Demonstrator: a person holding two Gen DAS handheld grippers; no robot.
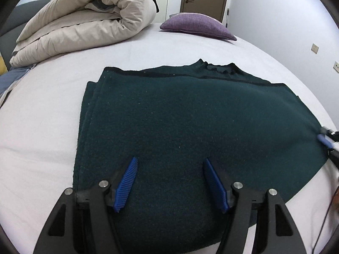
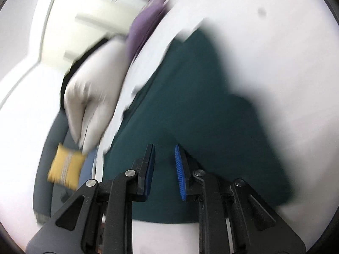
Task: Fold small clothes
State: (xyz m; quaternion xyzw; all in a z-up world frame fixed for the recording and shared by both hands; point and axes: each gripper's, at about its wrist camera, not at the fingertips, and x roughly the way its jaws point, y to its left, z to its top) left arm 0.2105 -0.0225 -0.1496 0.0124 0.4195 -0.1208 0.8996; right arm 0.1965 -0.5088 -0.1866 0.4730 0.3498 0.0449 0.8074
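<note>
The sweater (image 1: 190,114) lies flat on the bed (image 1: 42,127), in the middle of the left view, already doubled over, with stacked edges at its left side and the collar at the upper centre. It looks like thick dark green knit: soft, limp, a little heavy for its size, and not slippery. I judge it will sag if I lift it by one point, so a hold on two corners of one edge, through all layers, seems best.

My left gripper (image 1: 170,182) hangs over the near part of the sweater with its jaws spread wide and nothing between them. My right gripper (image 2: 164,169) has its jaws only a little apart, a narrow gap, and I see no cloth pinched there; it is above the sweater's near end.

The left view is sharp and shows the duvet (image 1: 84,19) at upper left and the purple pillow (image 1: 199,25) at upper centre. The right view is blurred, but only it shows a yellow cushion (image 2: 65,167) at lower left.
</note>
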